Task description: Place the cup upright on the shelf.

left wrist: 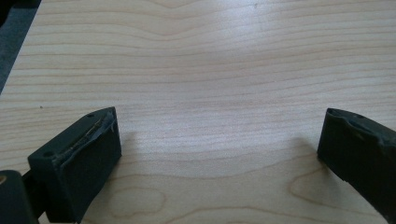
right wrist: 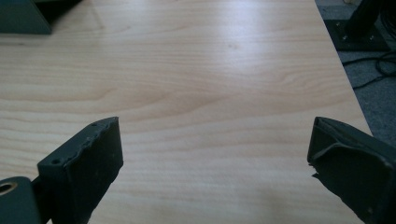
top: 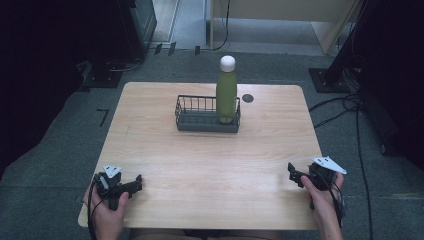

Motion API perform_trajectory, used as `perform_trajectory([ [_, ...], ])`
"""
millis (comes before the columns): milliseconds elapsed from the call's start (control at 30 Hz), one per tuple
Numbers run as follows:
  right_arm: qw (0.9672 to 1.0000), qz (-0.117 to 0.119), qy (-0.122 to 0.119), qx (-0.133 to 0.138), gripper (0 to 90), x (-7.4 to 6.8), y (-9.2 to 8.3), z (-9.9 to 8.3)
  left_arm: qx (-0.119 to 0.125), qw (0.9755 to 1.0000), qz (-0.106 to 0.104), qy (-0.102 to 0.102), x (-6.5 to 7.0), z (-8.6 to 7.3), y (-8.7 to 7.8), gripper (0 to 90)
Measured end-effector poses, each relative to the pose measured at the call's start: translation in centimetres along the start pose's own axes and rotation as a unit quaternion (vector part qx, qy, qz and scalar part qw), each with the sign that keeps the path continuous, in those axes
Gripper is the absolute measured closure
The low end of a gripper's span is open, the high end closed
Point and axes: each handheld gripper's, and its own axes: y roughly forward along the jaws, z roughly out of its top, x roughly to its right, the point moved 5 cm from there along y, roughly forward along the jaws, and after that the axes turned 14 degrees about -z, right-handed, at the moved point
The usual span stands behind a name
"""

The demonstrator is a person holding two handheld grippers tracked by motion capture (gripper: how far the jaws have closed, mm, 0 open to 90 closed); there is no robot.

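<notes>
Claws idle, nothing begun: left claw (top: 131, 185) and right claw (top: 295, 174) both spread, empty, low over worktop (top: 210, 165). Green bottle (top: 226, 92) upright in wire basket (top: 200, 120); likely next a reach forward.

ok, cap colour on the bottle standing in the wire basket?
White, a rounded cap on the tall green bottle. Shows best in the high view.

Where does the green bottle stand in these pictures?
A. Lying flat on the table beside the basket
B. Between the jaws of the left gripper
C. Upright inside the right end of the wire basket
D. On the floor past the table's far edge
C: in the high view the green bottle stands upright within the right end of the wire basket, far from both grippers.
</notes>
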Motion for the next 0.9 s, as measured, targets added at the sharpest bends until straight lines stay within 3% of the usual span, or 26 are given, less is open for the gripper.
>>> perform_trajectory([
  [200, 0.9999, -0.012, 0.003, -0.009, 3.3, 1.3, -0.4, -1.3, 0.000, 1.0000, 0.000, 0.000, 0.0, 0.0, 0.0, 0.0],
  [567, 0.9986, -0.041, -0.017, -0.029, 3.2, 2.9, -1.0, -3.5, 0.000, 1.0000, 0.000, 0.000, 0.0, 0.0, 0.0, 0.0],
  [700, 0.9981, -0.044, -0.014, -0.042, 3.3, 3.4, -1.3, -4.2, 0.000, 1.0000, 0.000, 0.000, 0.0, 0.0, 0.0, 0.0],
  [900, 0.9970, -0.040, -0.029, -0.059, 2.8, 3.4, -1.6, -4.8, 0.000, 1.0000, 0.000, 0.000, 0.0, 0.0, 0.0, 0.0],
])
